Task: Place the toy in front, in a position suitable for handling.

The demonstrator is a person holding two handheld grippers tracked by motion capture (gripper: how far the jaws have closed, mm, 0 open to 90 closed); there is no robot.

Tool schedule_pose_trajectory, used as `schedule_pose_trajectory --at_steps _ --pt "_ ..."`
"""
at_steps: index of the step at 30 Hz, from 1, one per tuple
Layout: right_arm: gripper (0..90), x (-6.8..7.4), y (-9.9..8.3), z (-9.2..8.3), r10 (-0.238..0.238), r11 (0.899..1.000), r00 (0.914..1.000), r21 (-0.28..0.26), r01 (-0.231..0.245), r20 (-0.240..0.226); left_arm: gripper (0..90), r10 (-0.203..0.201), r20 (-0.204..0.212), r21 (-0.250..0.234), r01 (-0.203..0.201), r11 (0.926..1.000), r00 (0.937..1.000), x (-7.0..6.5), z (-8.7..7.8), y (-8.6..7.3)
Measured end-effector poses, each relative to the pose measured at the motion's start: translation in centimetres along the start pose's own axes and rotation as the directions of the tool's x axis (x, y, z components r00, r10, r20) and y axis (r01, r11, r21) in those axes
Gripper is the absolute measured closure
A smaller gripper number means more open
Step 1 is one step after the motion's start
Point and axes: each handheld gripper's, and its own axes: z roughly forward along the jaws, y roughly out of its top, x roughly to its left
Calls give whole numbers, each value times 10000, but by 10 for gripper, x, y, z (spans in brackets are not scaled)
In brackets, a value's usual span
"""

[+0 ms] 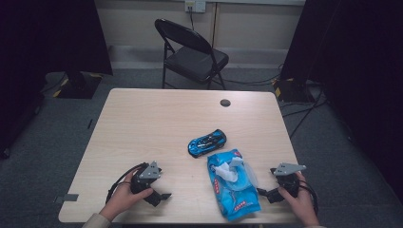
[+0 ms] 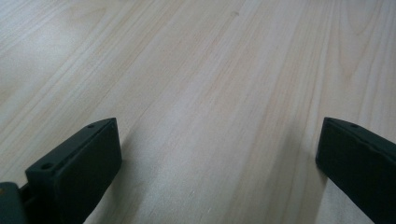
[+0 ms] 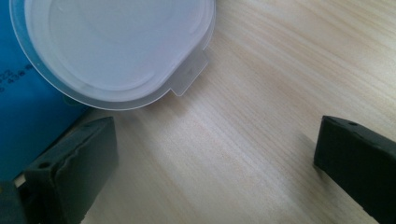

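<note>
Beside the wipes pack [image 1: 233, 186], both grippers [image 1: 160, 195] [image 1: 267, 194] rest with fingers spread wide, gripping nothing.

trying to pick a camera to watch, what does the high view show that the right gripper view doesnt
High view alone: the blue toy car, a wipe sticking up from the blue wipes pack, both hands with the left gripper and right gripper, a folding chair.
Right gripper view alone: the pack's clear flip lid close up, its tab over bare wood, open jaws.
Both: the pack and the wooden table.

light: dim room, dark edges | shadows: soft | close views: slightly blurred
</note>
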Motion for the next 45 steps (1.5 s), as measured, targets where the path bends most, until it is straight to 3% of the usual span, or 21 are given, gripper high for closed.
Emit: schedule_pose_trajectory --at_steps 7,10,12,13,14,16,18,22,24,29,33,38,45 --pt "0 -1 0 0 -60 10000 10000 0 60 -55 0 -72 -19 44 72 10000 10000 0 0 1" --pt "0 -1 0 0 -73 10000 9999 0 73 -70 13 -241 -220 265 247 9993 9995 0 0 5" --pt "0 -1 0 0 -79 10000 9999 2 79 -79 44 -307 -263 200 312 9993 9992 1 0 7" --pt "0 -1 -1 -1 -111 9999 9999 2 111 -106 201 -384 -296 122 387 9992 9988 2 -1 9" --pt "0 -1 -1 -1 -113 9999 9998 5 113 -136 211 -648 -78 142 649 9978 9979 5 -2 12" --pt "0 -2 -1 -1 -142 9999 9998 0 142 -171 134 -731 -59 91 731 9973 9973 9 -1 17" --pt "0 -2 -1 -1 -144 9999 9998 1 144 -170 191 -824 -224 -24 824 9966 9963 12 1 24" --pt "0 -2 -1 -1 -146 9999 9997 0 146 -170 161 -941 -272 -288 934 9952 9952 18 4 36" --pt "0 -2 -1 -1 -150 9999 9997 -1 150 -176 165 -1255 -556 -439 1232 9914 9905 26 9 51" --pt "0 -2 -1 -1 -157 9999 9997 -3 157 -175 160 -1736 -786 -571 1694 9839 9817 36 20 69" --pt "0 -2 -1 -1 -158 9999 9997 -5 158 -184 160 -1707 -997 -523 1662 9847 9803 40 25 78" --pt "0 -2 -1 -1 -159 9999 9997 -8 159 -185 164 -1435 -1020 -469 1393 9891 9844 44 33 94" --pt "0 -2 -1 -1 -167 9999 9997 -19 167 -204 176 -1594 -966 -295 1573 9871 9825 53 42 103"
